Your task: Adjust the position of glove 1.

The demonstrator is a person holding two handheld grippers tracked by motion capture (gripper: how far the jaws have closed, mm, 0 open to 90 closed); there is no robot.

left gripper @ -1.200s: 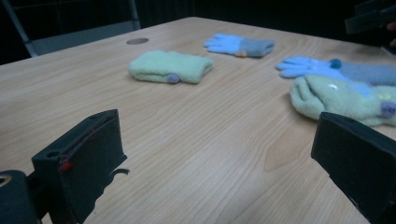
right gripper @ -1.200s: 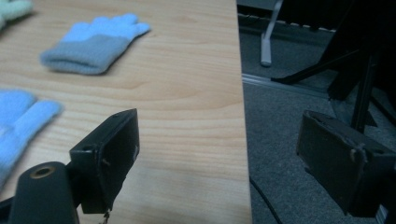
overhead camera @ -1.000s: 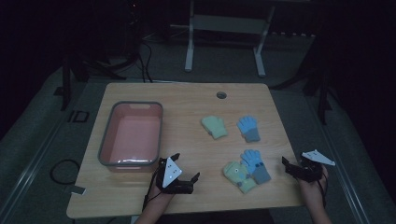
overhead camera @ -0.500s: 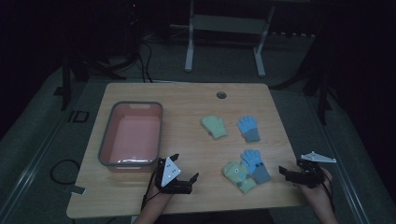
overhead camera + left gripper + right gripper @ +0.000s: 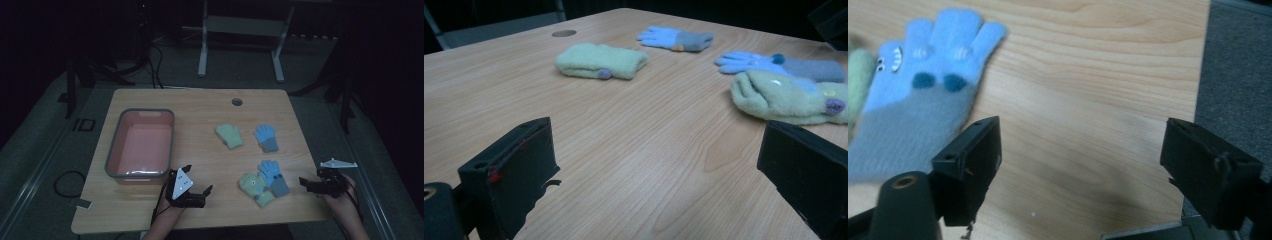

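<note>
On the pale wooden counter [image 5: 150, 210], the right gripper [image 5: 306, 184] hovers at the right edge with jaws spread wide after a slight closing, nothing between them. Just beside it lies the blue knitted glove with a grey cuff [image 5: 918, 105] (overlapping a pale green fuzzy mitten [image 5: 254, 187]). The left gripper [image 5: 197, 192] is released too, near the pink plastic bin [image 5: 112, 155].
</note>
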